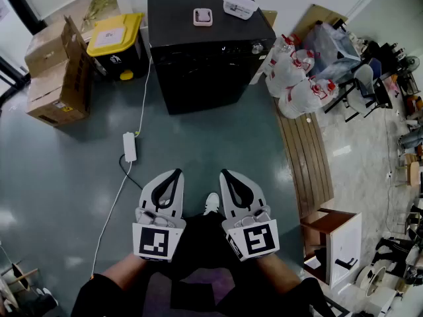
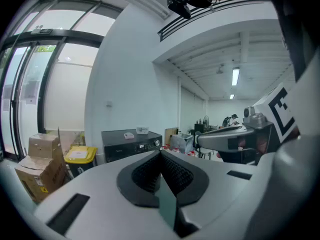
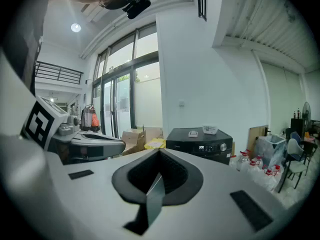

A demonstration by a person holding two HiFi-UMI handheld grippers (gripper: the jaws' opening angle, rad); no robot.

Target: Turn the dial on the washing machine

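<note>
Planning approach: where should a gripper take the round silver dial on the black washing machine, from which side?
Grip the round silver dial by its rim, jaws on opposite sides, coming straight at the front of the black washing machine. It's a round knob facing forward at the panel's right end. The right gripper, now shut, must open first.

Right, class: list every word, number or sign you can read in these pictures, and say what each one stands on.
"300": lit display on the black box-shaped washing machine, front panel.
Too small to read: white label on the yellow plastic lid of the bin.
Too blurred to read: small sticker on the brown cardboard box.
</note>
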